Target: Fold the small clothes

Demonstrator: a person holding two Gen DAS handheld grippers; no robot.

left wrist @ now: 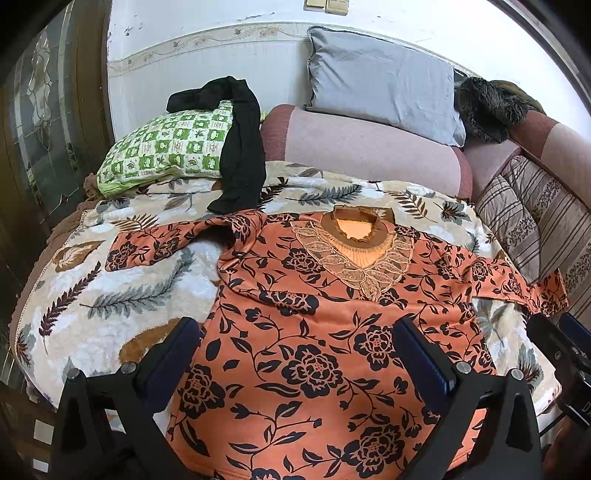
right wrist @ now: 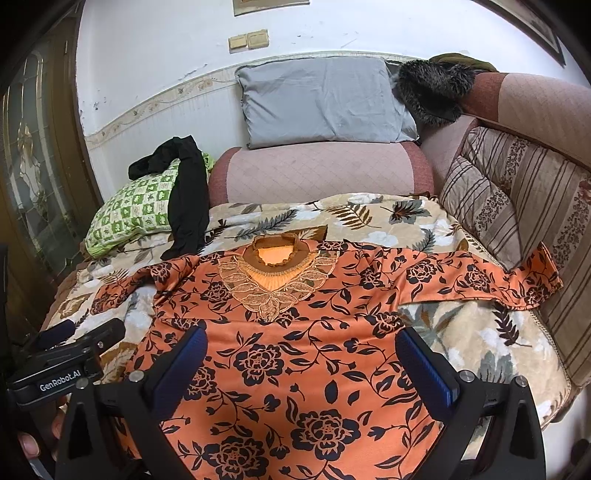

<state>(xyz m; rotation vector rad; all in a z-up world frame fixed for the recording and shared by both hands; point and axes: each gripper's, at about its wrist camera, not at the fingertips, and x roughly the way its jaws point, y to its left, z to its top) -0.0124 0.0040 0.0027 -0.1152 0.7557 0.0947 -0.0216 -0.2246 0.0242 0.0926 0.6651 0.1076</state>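
- Broadly, a leaf-patterned blanket (left wrist: 122,295) covers the sofa seat.
- An orange floral blouse (left wrist: 314,332) lies spread flat on it, front up, sleeves out to both sides.
- Left gripper (left wrist: 295,354) hovers over the blouse's lower half, jaws wide apart, empty.
- Right gripper (right wrist: 301,360) likewise, jaws wide apart, holding nothing.
- Black garment (left wrist: 240,147) draped over a green checked pillow (left wrist: 166,147).

Leaf-print blanket (left wrist: 122,291) covers the seat of a pink sofa (left wrist: 369,155). Green-and-white checked pillow (left wrist: 173,147) at the blanket's far left edge; black garment (left wrist: 242,155) draped over its right end, tail reaching the blanket. Grey pillow (left wrist: 384,83) leans against the white wall (left wrist: 221,22), on top of the sofa back. Dark furry item (left wrist: 487,107) just right of it. Striped brown cushion (right wrist: 517,199) along the right side. Beige wall switches (right wrist: 249,40) above. Glass-panelled wooden door (right wrist: 26,155) at left.
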